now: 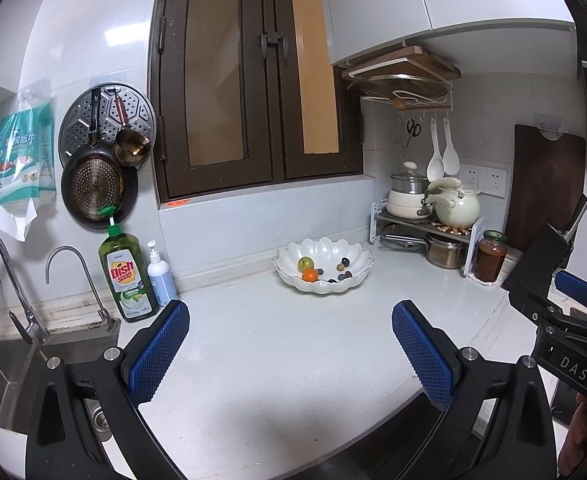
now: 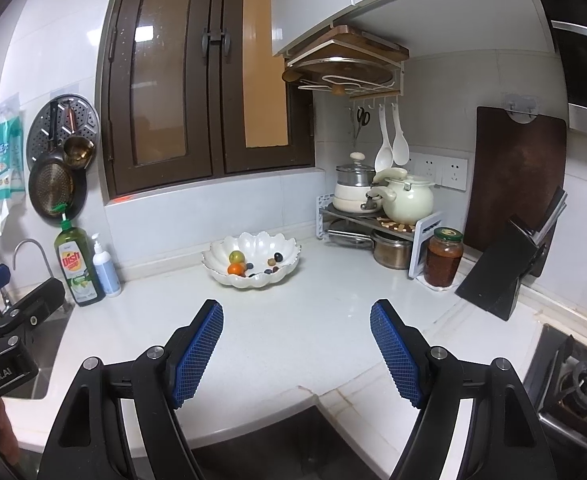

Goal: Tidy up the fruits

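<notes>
Both tools open, empty. Orange in scalloped bowl, frame centre: light, firm, smooth; pinch across middle.

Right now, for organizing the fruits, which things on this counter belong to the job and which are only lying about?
Belong to the job:
white bowl
orange fruit
green fruit
small dark fruits

Only lying about:
dish soap bottle
pump bottle
jar
kettle
pots
cutting board
</notes>
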Demonstrator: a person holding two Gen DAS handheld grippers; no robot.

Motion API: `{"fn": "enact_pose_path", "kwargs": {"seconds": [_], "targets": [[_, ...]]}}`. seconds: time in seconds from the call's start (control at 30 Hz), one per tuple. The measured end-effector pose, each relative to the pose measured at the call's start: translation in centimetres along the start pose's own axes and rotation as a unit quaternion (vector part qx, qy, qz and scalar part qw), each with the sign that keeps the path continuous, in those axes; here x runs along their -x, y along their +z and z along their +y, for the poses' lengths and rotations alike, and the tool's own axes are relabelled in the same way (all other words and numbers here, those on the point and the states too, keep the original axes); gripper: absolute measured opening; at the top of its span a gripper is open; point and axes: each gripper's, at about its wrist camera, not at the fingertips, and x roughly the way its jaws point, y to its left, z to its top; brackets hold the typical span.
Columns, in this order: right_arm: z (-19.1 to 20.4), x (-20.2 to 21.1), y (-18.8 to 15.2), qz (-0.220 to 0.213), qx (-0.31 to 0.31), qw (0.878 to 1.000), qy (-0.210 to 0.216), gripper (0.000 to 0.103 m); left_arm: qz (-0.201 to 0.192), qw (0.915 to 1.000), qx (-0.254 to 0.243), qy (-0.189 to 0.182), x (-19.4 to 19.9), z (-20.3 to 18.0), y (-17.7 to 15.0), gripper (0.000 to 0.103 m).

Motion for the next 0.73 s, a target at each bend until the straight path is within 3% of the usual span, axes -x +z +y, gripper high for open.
{"fn": "enact_pose_path", "kwargs": {"seconds": [0.73], "targets": [[-0.62, -0.12, -0.3, 0.008, 0.002, 1.0, -0.008, 0.077, 0.004, 1.0, 0.001, -0.005, -0.22, -0.3, 0.04, 0.103]]}}
